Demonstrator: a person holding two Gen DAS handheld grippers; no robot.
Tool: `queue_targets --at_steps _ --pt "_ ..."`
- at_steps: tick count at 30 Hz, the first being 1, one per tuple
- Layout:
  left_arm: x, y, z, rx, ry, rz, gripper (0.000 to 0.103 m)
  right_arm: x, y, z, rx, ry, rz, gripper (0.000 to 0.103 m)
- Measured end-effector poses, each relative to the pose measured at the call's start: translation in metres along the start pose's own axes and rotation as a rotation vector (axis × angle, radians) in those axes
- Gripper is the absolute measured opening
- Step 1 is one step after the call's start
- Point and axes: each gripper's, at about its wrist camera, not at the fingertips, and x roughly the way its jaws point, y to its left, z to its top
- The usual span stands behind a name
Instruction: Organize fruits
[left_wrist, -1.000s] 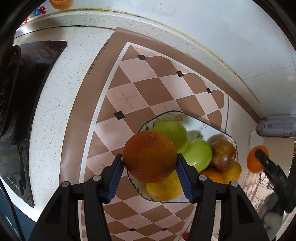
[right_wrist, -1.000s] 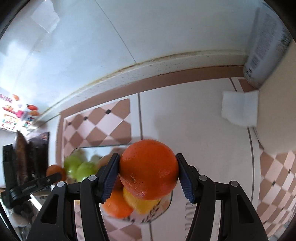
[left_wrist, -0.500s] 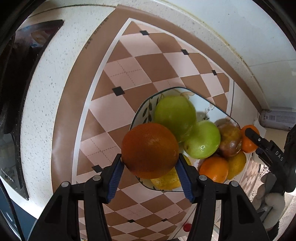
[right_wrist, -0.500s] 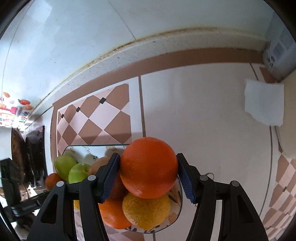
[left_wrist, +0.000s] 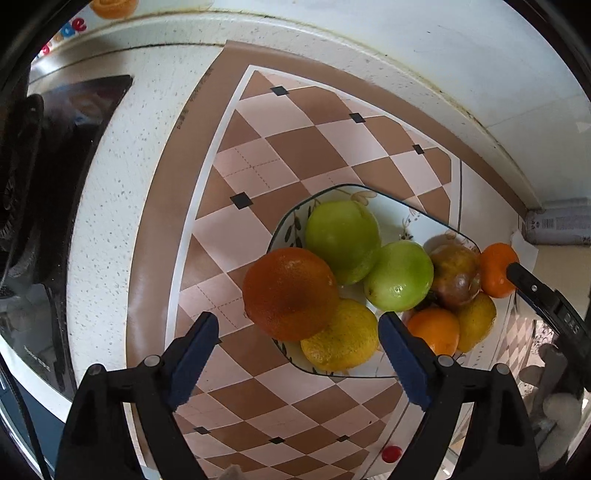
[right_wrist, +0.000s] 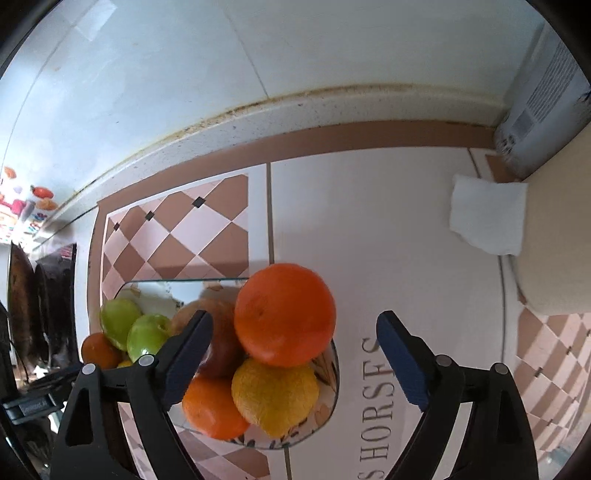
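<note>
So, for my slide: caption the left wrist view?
Open left gripper behind a dark orange atop the fruit-filled plate.

The plate (left_wrist: 421, 218) at the centre right of the left view is white with a dark rim and leaf sprigs, holding two green apples (left_wrist: 341, 236), a yellow lemon (left_wrist: 341, 338) and a deep orange orange (left_wrist: 290, 293). Beneath it lies a mat (left_wrist: 295, 147) of brown and pale pink diamonds with small black squares, on a white speckled counter (left_wrist: 122, 184). Both grippers (left_wrist: 297, 354) (right_wrist: 293, 352) are black with blue pads

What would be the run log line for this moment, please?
left gripper: open, dark orange released on plate edge | right gripper: open, bright orange released on pile | phase: both fruits placed
</note>
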Motion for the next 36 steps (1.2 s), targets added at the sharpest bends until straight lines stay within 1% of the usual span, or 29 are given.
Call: queue_targets --at_steps 6,10,12,16,22,30,36 --pt "-0.020 -0.011 -0.016 0.062 -0.098 0.076 0.089 -0.033 0.019 -0.032 -0.056 -0.043 -0.056 0.092" --pt "-0.029 -0.019 -0.038 0.109 -0.152 0.131 0.089 -0.048 0.028 -0.064 -0.076 -0.060 -0.087 0.092" --pt "-0.034 -0.023 -0.051 0.130 -0.175 0.150 0.089 -0.053 0.030 -0.080 -0.072 -0.065 -0.090 0.092" --pt "-0.048 -0.028 -0.071 0.160 -0.219 0.160 0.088 -0.068 0.030 -0.105 -0.052 -0.082 -0.087 0.092" --pt "-0.078 -0.032 -0.104 0.189 -0.302 0.170 0.088 -0.105 0.036 -0.134 -0.058 -0.142 -0.095 0.092" --pt "-0.130 -0.037 -0.152 0.234 -0.389 0.157 0.088 -0.163 0.047 -0.174 -0.078 -0.230 -0.086 0.092" --pt "-0.169 -0.042 -0.184 0.271 -0.452 0.148 0.088 -0.213 0.056 -0.207 -0.095 -0.300 -0.052 0.092"
